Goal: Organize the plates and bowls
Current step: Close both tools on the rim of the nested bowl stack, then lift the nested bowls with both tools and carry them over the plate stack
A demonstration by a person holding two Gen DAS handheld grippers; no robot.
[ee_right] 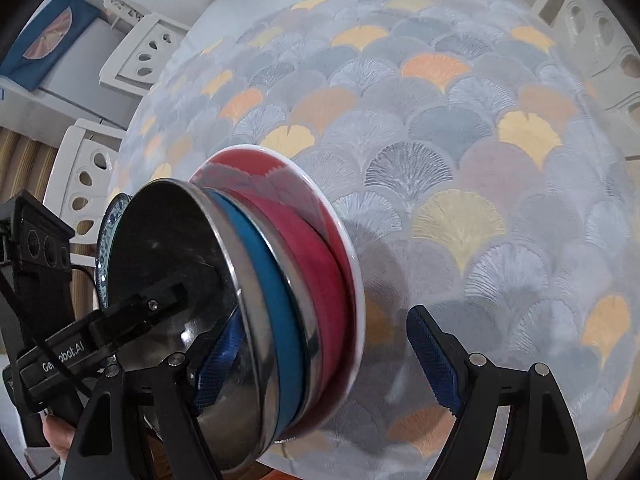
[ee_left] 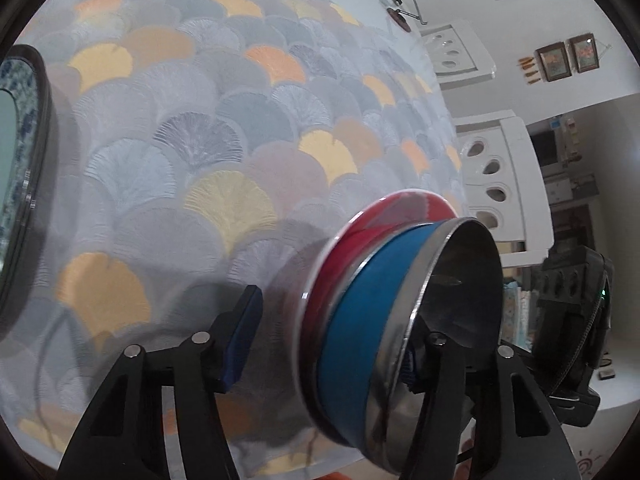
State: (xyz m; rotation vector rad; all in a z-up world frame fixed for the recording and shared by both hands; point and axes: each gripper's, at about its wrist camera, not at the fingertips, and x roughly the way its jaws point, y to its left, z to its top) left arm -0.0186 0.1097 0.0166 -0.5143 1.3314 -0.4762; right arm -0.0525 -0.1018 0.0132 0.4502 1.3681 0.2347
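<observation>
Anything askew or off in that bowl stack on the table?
Nothing spilled or damaged that I can see. The stack sits nested: steel bowl on a blue-banded bowl, on a red bowl. Only oddity: it stands right at the table edge. Both grippers straddle its rim with jaws apart.

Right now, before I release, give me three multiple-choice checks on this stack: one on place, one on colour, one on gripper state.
1. The steel bowl sits: A in the red bowl; B beside it; C under it.
2. The steel bowl's outer band is: A green; B blue; C yellow.
3. The right hand-held gripper is: A shut, empty; B gripping a spoon; C open.

Answers: A, it nests on top; B, blue shows below the rim; C, its outer pad stands clear of the red bowl.
</observation>
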